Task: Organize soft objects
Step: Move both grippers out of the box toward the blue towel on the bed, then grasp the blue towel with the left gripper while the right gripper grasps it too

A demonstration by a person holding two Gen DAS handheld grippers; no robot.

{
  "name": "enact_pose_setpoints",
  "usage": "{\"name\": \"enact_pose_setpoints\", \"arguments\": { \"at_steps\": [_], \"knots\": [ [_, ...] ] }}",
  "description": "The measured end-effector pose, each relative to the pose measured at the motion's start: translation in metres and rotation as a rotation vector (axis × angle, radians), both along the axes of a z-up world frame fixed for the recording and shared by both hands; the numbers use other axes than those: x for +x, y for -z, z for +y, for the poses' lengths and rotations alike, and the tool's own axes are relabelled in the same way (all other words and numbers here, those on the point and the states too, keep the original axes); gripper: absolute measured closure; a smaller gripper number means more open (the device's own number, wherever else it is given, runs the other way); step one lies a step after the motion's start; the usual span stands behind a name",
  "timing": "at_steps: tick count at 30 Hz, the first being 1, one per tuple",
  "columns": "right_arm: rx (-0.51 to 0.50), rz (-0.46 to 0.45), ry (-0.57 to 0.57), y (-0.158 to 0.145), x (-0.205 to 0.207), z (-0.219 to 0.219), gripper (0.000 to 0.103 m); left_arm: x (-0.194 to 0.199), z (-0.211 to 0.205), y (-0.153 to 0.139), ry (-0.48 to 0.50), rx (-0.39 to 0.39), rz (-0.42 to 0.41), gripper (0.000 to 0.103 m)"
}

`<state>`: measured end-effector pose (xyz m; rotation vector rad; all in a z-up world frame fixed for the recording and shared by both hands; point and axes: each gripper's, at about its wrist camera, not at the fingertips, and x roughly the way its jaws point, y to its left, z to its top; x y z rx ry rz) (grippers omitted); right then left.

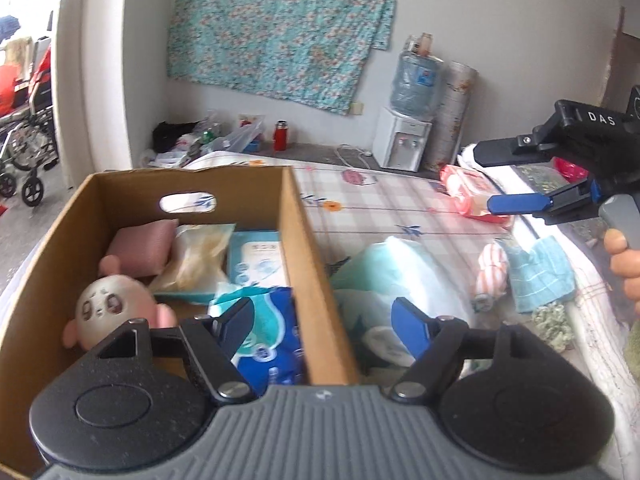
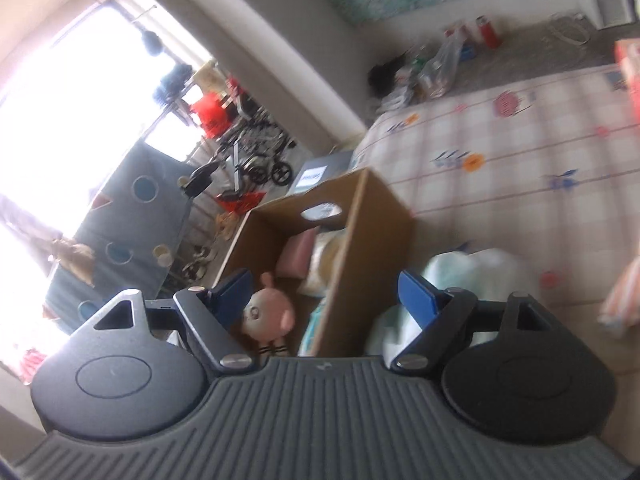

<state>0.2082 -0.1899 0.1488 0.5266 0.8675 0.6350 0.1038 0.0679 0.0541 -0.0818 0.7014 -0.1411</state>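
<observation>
**Soft things in the box and on the bed**

A brown cardboard box (image 1: 298,240) sits on a bed (image 1: 400,208) with a checked sheet. Inside the box are a pink cushion (image 1: 140,246), a round doll with a face (image 1: 108,306), a pale see-through bag (image 1: 198,258), a light blue pack (image 1: 258,258) and a dark blue pack (image 1: 276,344).

The left gripper (image 1: 322,322) is over the near wall of the box. Its two blue fingers are wide apart and hold nothing. One finger is above the dark blue pack, and the other is outside the box, above a big pale green bundle (image 1: 380,280) on the bed.

More soft things lie on the bed to the right: a striped roll (image 1: 490,276), a teal cloth (image 1: 540,272) and a pink pack (image 1: 466,190).

The right gripper (image 1: 496,172) is in the air above the pink pack. Its fingers are apart and empty too. A hand (image 1: 624,260) holds its handle.
</observation>
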Motion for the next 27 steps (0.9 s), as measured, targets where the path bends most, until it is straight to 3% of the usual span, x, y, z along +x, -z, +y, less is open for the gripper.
{"name": "enact_pose_setpoints", "arguments": {
  "at_steps": [4,9,14,17,24,27],
  "knots": [
    [-0.109,-0.032,0.187,0.002,-0.016,-0.08,0.023,0.022,-0.051,0.003,0.114,-0.026,-0.004,0.026],
    [-0.204,0.043,0.375,0.032,-0.028,-0.163,0.023,0.047,-0.123,0.014,0.251,-0.055,-0.003,0.028],
    [-0.241,0.127,0.496,0.068,-0.021,-0.214,0.024,0.075,-0.19,0.035,0.352,-0.058,0.041,0.033],
    [-0.255,0.164,0.533,0.089,-0.007,-0.232,0.025,0.094,-0.224,0.054,0.395,-0.058,0.099,0.036],
    [-0.283,0.244,0.537,0.122,0.031,-0.256,0.032,0.129,-0.269,0.087,0.394,-0.01,0.179,0.058],
    [-0.301,0.289,0.536,0.134,0.042,-0.26,0.035,0.144,-0.279,0.096,0.388,-0.014,0.215,0.058]
  ]
}}
